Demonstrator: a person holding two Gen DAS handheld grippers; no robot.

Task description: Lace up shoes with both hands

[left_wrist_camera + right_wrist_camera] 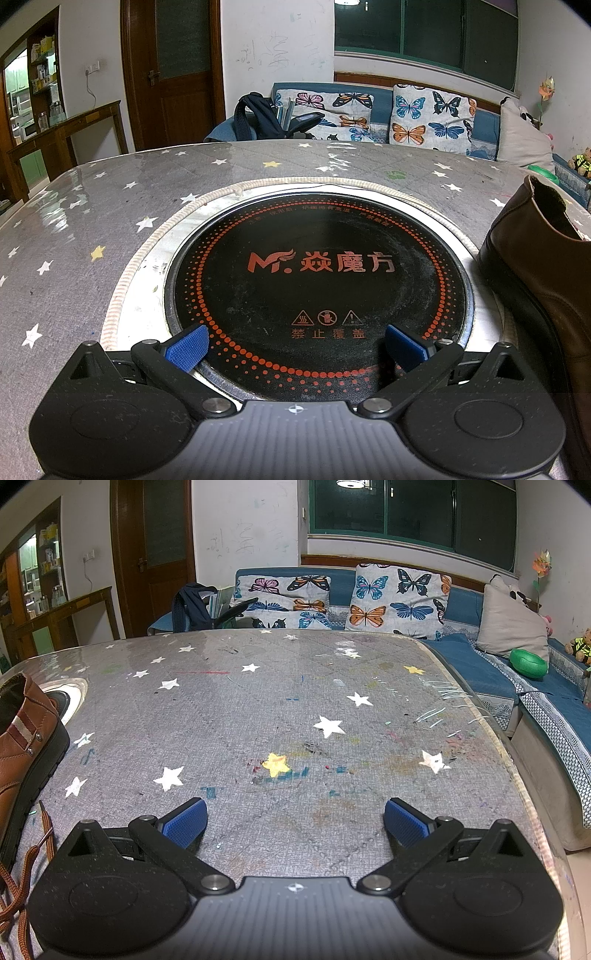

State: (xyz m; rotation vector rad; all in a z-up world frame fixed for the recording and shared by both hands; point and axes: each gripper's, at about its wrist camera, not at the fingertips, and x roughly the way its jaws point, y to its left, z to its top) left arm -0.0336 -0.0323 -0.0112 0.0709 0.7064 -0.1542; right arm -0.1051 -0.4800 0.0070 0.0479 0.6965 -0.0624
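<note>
- Both claws gape empty: left gripper above the hotplate, right gripper above the table.
- Shoe untouched; laces lie loose, so lacing seems unstarted.

Both the left gripper and the right gripper have speckled black linkage arms with round silver rivets, ribbed blue pads, and a grey ridged body bearing a small crosshair mark.
</note>
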